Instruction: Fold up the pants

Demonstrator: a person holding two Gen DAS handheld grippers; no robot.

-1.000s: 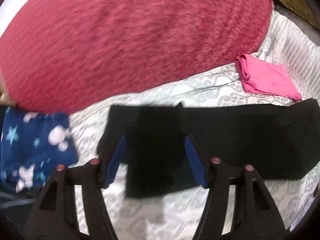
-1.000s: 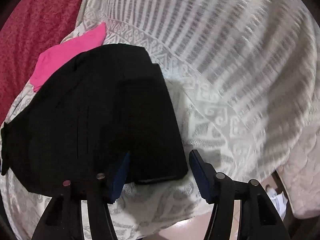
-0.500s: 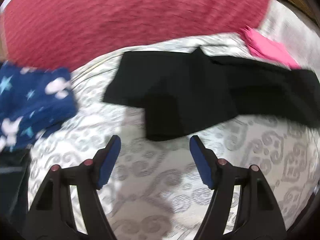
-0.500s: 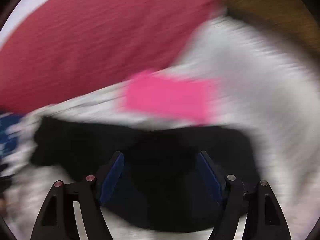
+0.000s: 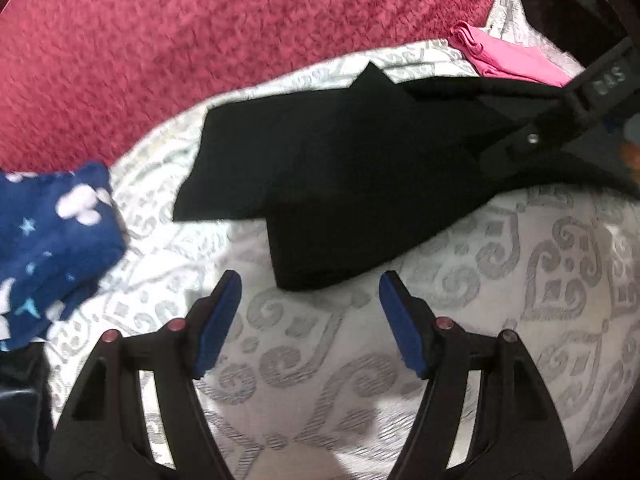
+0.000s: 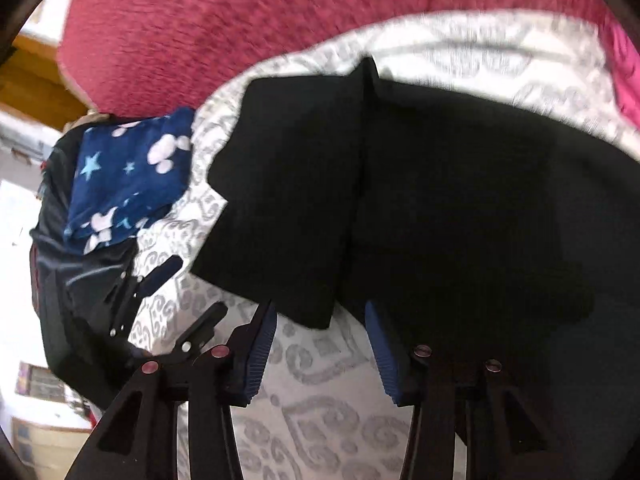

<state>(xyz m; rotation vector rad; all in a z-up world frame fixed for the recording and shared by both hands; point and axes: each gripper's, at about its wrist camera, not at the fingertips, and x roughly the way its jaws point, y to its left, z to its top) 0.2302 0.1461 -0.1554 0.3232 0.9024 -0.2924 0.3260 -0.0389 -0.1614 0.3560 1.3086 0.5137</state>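
From where I sit, the black pants point(image 5: 360, 168) lie spread on the bed's white quilt with grey scrollwork point(image 5: 520, 280), and they are already partly folded. In the left wrist view I see two square-cut leg ends side by side and offset: one reaches left, the other hangs lower toward my camera, its hem just beyond the fingertips. The rest of the garment runs off to the right in a long dark band. The cloth is matte and so dark that I can pick out few creases; one small peak of fabric pokes up along the far edge.

My left hand-held gripper point(image 5: 310, 292) hovers over bare quilt with its blue pads wide apart, holding nothing. My right hand-held gripper point(image 6: 320, 320) is also spread wide; a corner of the pants point(image 6: 400, 184) sits between its fingers, and the right pad is against the dark cloth, though I cannot tell whether it touches. In the left wrist view that same right tool appears at the far right, over the pants.

A deep red textured blanket point(image 5: 240, 32) covers the bed beyond the pants. A folded pink garment point(image 5: 508, 58) lies just past their far right edge. A blue fleece with white stars and mouse-head shapes point(image 5: 52, 240) sits to the left, apart from the pants.
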